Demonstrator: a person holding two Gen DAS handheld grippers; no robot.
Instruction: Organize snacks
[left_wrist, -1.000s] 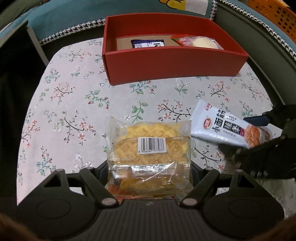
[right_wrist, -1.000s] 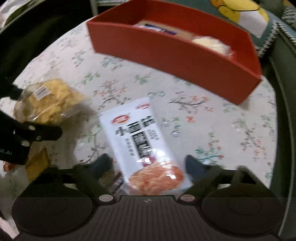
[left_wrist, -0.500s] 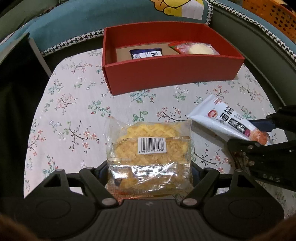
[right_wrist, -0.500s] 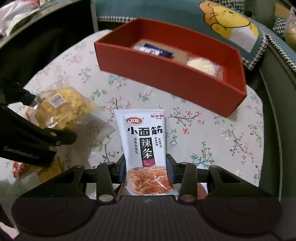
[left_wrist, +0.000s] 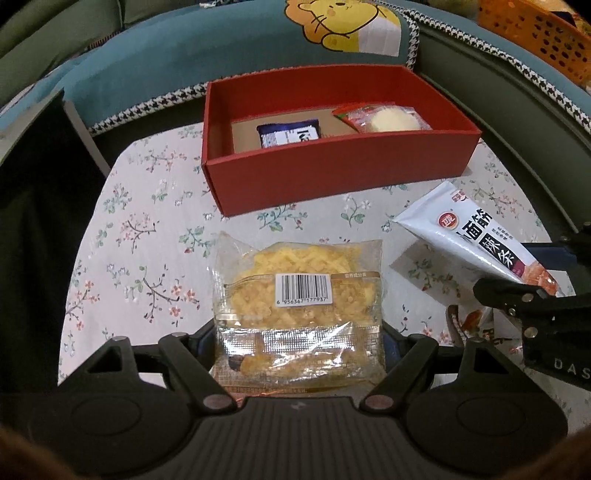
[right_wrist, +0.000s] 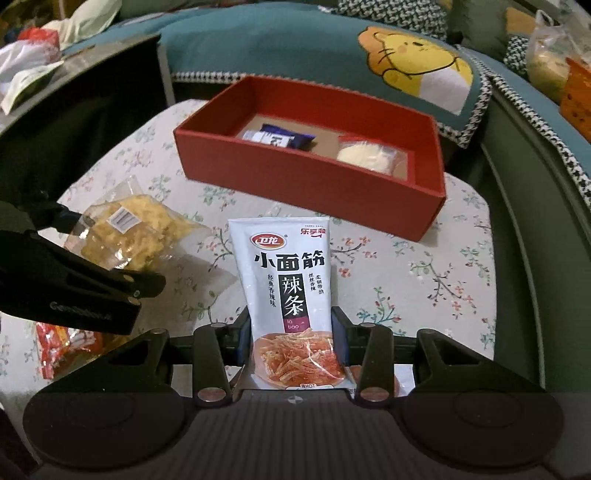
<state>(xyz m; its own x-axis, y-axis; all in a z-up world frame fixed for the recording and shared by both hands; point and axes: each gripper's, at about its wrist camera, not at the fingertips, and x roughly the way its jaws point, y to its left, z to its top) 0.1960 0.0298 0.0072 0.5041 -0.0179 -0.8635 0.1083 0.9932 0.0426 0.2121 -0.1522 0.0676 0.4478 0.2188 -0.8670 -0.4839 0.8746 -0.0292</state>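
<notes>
Two claws are shown, each closed on one packet: the left claw (left_wrist: 299, 343) on a clear noodle-snack packet (left_wrist: 299, 291), the right claw (right_wrist: 293, 336), just closed, on a white spicy-strip pouch (right_wrist: 288, 291), long axis toward the red box (right_wrist: 314, 181) ahead, which holds two snacks.

Dim indoor light, sharp centre, dark fisheye-warped edges, glare on wrappers.
</notes>
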